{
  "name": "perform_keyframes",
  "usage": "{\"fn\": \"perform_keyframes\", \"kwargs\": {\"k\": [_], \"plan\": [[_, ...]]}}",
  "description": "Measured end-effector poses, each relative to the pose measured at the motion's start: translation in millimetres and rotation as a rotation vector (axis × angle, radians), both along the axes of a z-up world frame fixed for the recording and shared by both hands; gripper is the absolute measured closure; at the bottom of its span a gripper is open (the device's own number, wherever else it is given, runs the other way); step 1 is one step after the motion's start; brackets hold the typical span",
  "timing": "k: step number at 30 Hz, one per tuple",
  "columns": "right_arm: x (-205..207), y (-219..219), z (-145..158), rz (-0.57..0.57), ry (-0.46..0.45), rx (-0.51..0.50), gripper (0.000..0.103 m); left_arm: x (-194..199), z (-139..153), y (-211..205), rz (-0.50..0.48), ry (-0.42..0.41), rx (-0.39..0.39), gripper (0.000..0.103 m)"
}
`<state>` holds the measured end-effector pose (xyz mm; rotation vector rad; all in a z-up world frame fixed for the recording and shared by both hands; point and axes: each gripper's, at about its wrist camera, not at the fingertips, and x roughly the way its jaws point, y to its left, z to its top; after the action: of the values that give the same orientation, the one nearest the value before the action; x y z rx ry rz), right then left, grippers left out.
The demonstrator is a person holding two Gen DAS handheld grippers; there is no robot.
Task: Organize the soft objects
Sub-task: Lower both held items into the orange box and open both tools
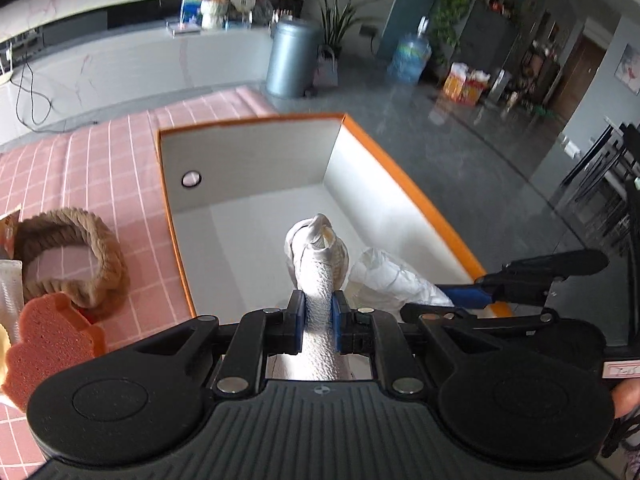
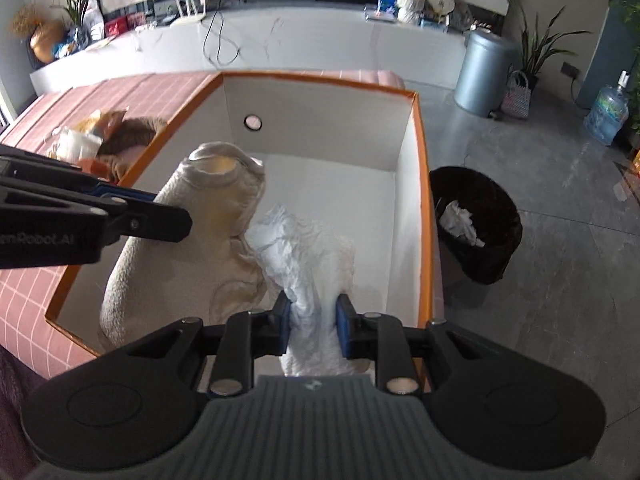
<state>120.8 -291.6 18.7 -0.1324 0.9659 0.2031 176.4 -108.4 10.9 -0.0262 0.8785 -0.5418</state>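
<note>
We saw left gripper (image 1: pixel 319 316) clamped on cream towel (image 1: pixel 318 256), held over orange-rimmed box (image 1: pixel 248 122). Right gripper (image 2: pixel 314 330) pinched white crumpled cloth (image 2: pixel 308 240) inside box, at towel's 3 o'clock, touching. Rope ring (image 1: pixel 68 256) on pink tabletop (image 1: pixel 100 160), 9 o'clock.

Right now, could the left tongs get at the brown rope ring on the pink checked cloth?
Probably not yet: the left tongs are shut on a cream towel roll over the orange-rimmed white box. The brown rope ring lies uncovered beside the box.
</note>
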Motion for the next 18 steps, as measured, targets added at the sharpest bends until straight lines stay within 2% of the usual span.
{"fn": "perform_keyframes", "kwargs": {"k": [5,10,12,18], "plan": [[11,5,-7,0.03,0.063,-0.055,0.073,12,-13,-11,-0.005,0.089,0.049,0.088],[17,13,-12,0.068,0.098,-0.096,0.066,16,-18,-26,-0.038,0.107,0.104,0.086],[18,14,-12,0.071,0.104,-0.1,0.063,15,-21,-28,-0.047,0.109,0.122,0.081],[14,18,-3,0.078,0.084,-0.104,0.046,11,-19,-26,-0.047,0.125,0.147,0.07]]}}
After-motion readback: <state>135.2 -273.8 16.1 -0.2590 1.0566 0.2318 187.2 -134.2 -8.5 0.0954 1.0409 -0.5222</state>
